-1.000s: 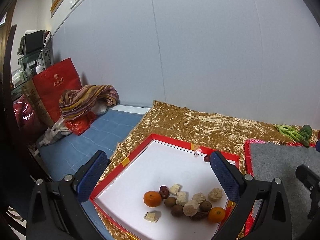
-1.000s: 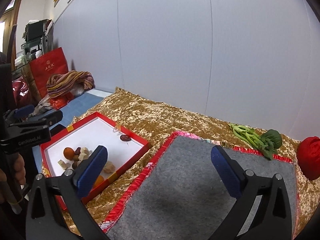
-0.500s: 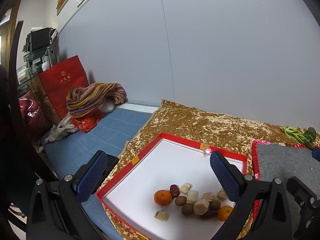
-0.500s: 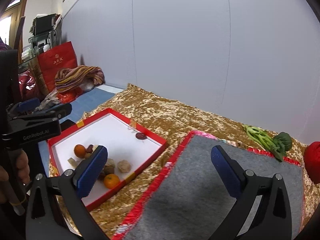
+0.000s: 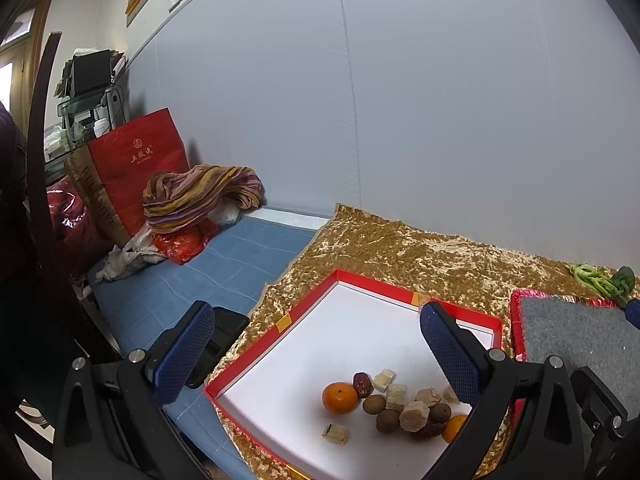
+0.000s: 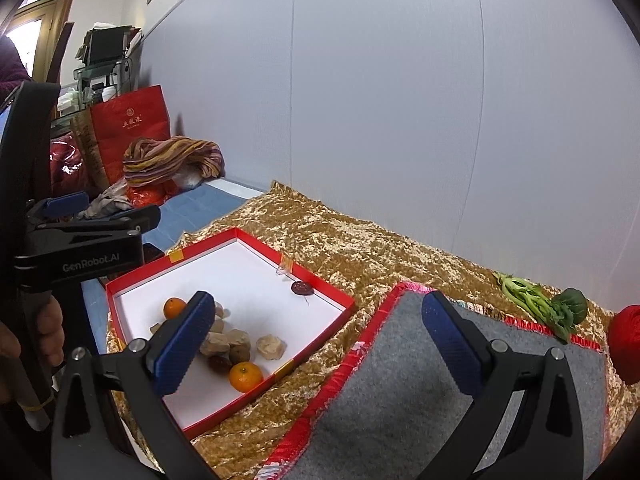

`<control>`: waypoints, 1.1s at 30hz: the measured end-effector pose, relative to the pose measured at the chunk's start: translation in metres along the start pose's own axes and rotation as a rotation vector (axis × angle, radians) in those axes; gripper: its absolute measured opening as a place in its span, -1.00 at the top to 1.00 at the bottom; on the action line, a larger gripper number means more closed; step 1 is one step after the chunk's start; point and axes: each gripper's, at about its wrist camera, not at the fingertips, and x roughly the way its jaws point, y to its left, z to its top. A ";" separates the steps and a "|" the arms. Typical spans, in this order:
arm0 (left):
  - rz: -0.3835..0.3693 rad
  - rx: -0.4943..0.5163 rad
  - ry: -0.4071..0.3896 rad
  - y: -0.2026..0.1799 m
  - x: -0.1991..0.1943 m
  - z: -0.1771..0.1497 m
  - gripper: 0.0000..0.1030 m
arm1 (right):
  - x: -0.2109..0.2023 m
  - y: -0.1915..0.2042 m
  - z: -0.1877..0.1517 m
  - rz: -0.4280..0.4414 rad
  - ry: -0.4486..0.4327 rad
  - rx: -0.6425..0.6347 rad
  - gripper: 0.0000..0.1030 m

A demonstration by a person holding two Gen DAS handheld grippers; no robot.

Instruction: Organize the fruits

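A red-rimmed white tray (image 5: 370,282) (image 6: 256,242) lies on the gold cloth. Inside it sit two mandarins (image 5: 339,398) (image 6: 245,376), brown kiwis (image 5: 374,404), dark red dates (image 5: 362,384) and several beige blocks (image 5: 414,416). One date (image 6: 301,288) lies apart by the tray's far rim. My left gripper (image 5: 316,356) hovers open over the tray's near side, nothing between its fingers. My right gripper (image 6: 320,344) is open too, above the gap between the tray and the grey mat (image 6: 424,396). The left gripper's body (image 6: 80,248) shows in the right wrist view, held by a hand (image 6: 44,328).
Green leafy vegetables (image 6: 540,300) (image 5: 604,280) lie behind the mat, and a red ball (image 6: 626,344) sits at the far right. A striped cloth (image 5: 200,196), a red bag (image 5: 136,168) and clutter fill the blue surface (image 5: 224,264) on the left. A grey wall stands behind.
Both grippers have pulled back and swung right; the tray and its fruit have shifted rightward in both views. Both stay open and empty.
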 end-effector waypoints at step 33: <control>0.024 -0.022 -0.018 0.014 0.000 0.002 -0.99 | 0.007 0.012 -0.001 0.008 0.007 -0.025 -1.00</control>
